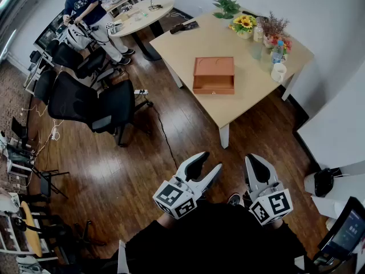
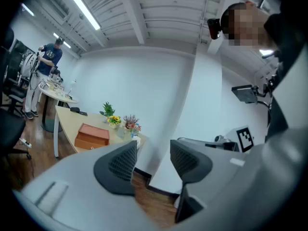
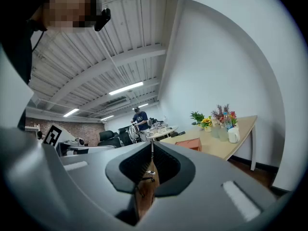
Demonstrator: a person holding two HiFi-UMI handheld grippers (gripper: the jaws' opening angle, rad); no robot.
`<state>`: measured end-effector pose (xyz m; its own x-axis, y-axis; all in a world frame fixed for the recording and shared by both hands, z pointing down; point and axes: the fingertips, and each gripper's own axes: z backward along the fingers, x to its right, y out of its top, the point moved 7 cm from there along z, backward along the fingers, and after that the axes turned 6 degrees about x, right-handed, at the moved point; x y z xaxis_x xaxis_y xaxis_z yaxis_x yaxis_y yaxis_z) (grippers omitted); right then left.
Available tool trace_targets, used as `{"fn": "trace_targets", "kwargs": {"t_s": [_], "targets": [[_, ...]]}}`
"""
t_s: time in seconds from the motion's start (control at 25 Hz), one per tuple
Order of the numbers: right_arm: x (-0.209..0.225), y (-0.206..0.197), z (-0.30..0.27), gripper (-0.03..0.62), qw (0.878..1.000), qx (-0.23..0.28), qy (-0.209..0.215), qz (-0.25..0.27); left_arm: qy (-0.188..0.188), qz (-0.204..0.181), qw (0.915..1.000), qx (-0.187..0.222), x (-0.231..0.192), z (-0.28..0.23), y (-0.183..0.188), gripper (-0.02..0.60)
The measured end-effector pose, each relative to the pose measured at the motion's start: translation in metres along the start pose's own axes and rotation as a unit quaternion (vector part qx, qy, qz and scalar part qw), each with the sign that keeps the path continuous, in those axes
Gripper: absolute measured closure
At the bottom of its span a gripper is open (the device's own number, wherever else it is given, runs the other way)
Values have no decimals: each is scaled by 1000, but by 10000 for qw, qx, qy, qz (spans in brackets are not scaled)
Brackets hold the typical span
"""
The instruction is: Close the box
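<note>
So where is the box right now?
In the head view the box sits on the wooden table across the room, upper middle of the picture, left of the white mug.

This is an open office or workroom. Black swivel chairs (image 1: pixel 91 104) stand on a wooden floor (image 1: pixel 171 153). A pale work table (image 1: pixel 251 81) carries flowers (image 1: pixel 245 23), a person (image 1: pixel 85 5) works at a round table (image 1: pixel 142 17), and strip lights (image 2: pixel 84 9) line the bare ceiling.

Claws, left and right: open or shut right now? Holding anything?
Left claw: open, jaws apart, nothing between them.
Right claw: closed, jaws together, holding nothing.
</note>
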<state>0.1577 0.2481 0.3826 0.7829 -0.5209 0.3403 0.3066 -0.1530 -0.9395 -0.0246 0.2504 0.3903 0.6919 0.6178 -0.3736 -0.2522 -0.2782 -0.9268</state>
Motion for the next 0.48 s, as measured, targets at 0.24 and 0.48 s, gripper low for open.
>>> {"fn": "trace_targets", "kwargs": {"t_s": [0.24,0.48], "targets": [[41,-10,-15,580,9997,-184,-120,-132,780,-228,9966,-112,-74,-22,0,380],[78,-33,-74,580,9976,-531,-444,7,1223,-632,9891,-518,-222,-62,2,380]]}}
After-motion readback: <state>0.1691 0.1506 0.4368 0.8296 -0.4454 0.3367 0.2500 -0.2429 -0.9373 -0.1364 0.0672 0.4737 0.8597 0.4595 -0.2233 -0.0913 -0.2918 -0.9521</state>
